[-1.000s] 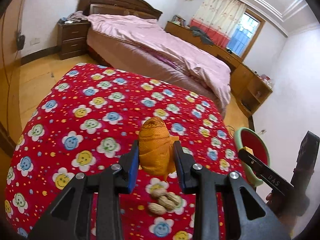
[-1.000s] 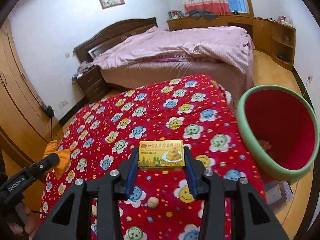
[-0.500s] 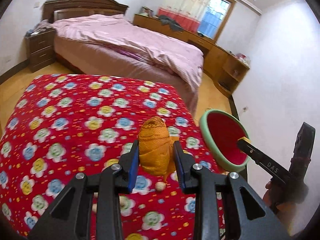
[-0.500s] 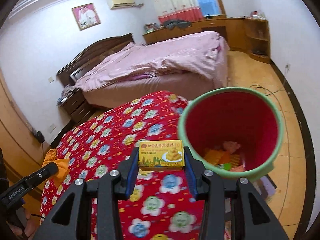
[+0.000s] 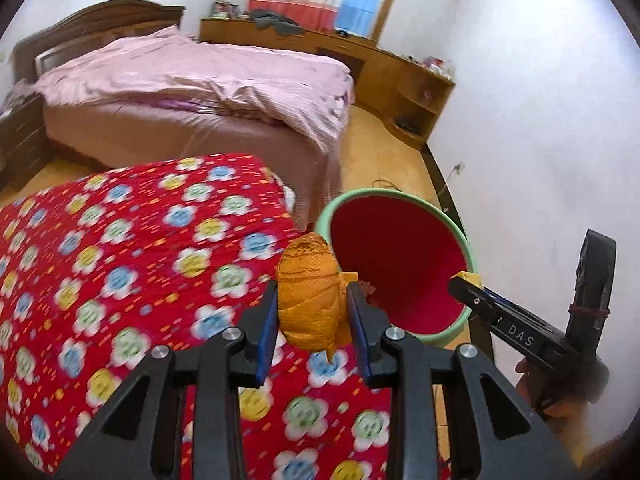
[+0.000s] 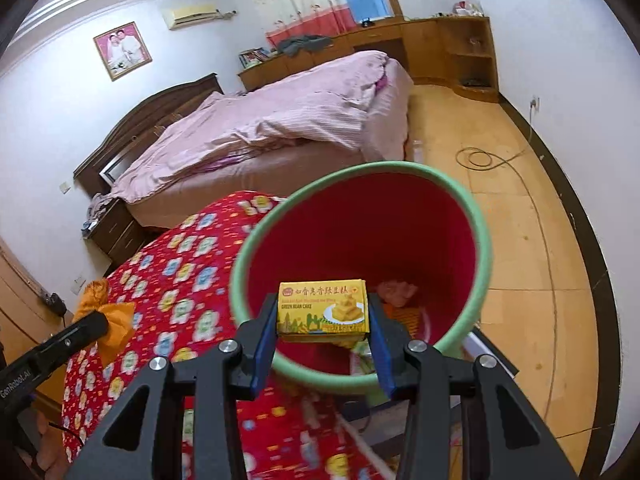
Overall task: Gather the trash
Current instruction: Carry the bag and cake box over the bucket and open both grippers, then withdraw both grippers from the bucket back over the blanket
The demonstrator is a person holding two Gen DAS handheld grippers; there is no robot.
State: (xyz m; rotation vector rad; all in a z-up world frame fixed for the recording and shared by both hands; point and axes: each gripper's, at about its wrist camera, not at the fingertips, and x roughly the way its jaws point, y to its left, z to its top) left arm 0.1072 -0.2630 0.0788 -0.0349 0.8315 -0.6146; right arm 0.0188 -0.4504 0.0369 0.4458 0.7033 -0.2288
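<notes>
My left gripper is shut on a crumpled orange mesh bag, held above the right edge of the table with the red flowered cloth, just left of the bin. The bin is red inside with a green rim and stands off the table's right side. My right gripper is shut on a small yellow green-bean-cake box and hangs over the mouth of the bin. Several wrappers lie at the bin's bottom. In the right wrist view the orange mesh bag shows at far left.
A bed with a pink quilt stands behind the table. Wooden cabinets run along the far wall. A cable lies coiled on the wooden floor right of the bin. A nightstand sits left of the bed.
Both grippers have swung right across the table toward the bin, each keeping its grip. The right one now hangs over the bin's mouth; the left one has come up to its rim.
</notes>
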